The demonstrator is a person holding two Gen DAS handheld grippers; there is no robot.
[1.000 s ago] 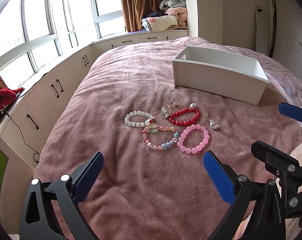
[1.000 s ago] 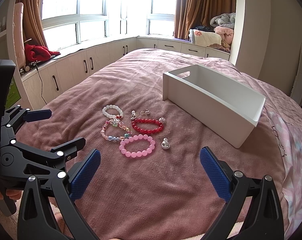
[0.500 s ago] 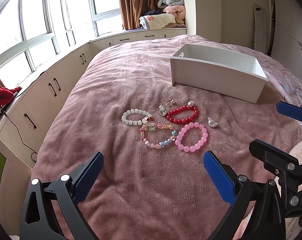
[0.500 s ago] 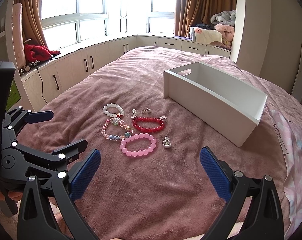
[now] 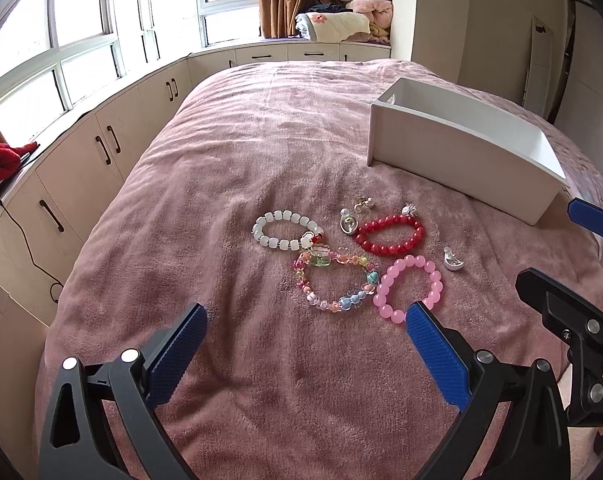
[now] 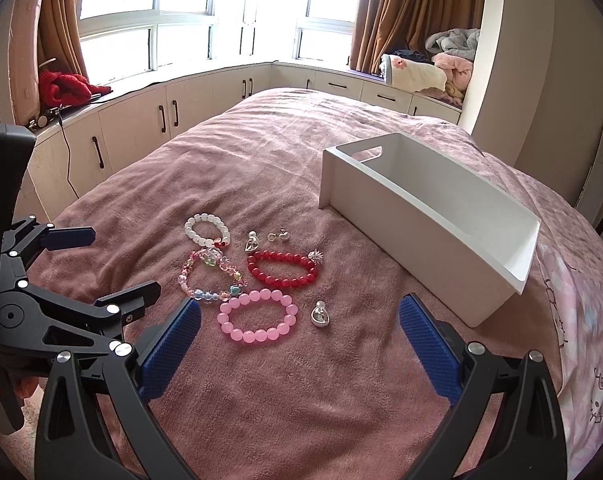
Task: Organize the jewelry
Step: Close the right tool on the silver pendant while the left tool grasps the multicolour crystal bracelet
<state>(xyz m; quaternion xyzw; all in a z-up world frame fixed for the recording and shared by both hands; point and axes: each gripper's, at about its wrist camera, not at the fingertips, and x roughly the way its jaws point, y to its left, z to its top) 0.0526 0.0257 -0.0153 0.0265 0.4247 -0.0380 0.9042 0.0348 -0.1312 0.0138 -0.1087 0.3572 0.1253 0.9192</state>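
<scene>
Bracelets [image 5: 408,287] — just beyond left claw [image 5: 306,338]

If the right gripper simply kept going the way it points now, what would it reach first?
Most likely the pink bead bracelet, lying on the blanket just ahead of the open right gripper, with the silver pendant beside it. Depth is uncertain, so it might meet the blanket first.

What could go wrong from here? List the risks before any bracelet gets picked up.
1. The multicolour bracelet touches the white bracelet and the pink bracelet; lifting one may drag a neighbour.
2. The silver charm is small and sits in the plush blanket; the right hand-held gripper, wide open, could push it into the pile.
3. The box rests on soft bedding and might tip if bumped.
</scene>
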